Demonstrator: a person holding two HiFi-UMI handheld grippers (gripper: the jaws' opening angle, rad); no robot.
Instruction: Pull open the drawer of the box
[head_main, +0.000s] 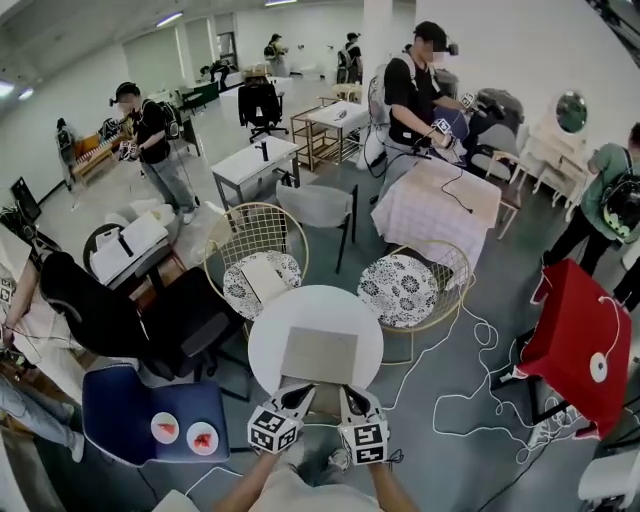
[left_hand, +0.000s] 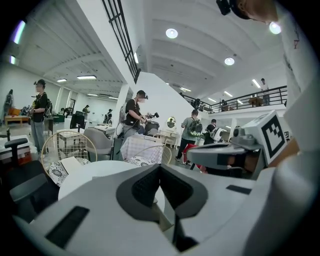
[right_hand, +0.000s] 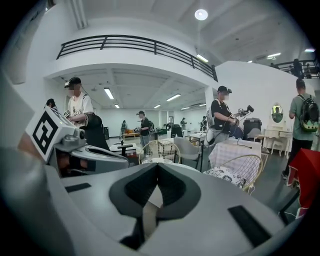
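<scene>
Left tool: jaws together, empty | right tool: jaws together, empty | box: just ahead of both, on worktop

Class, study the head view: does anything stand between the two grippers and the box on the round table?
Nothing visible does. The box lies on the white round table, and the left gripper and right gripper sit right at its near edge, with nothing seen between them and it.

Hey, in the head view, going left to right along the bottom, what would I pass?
Blue chair → left gripper → right gripper → red-covered table.
</scene>
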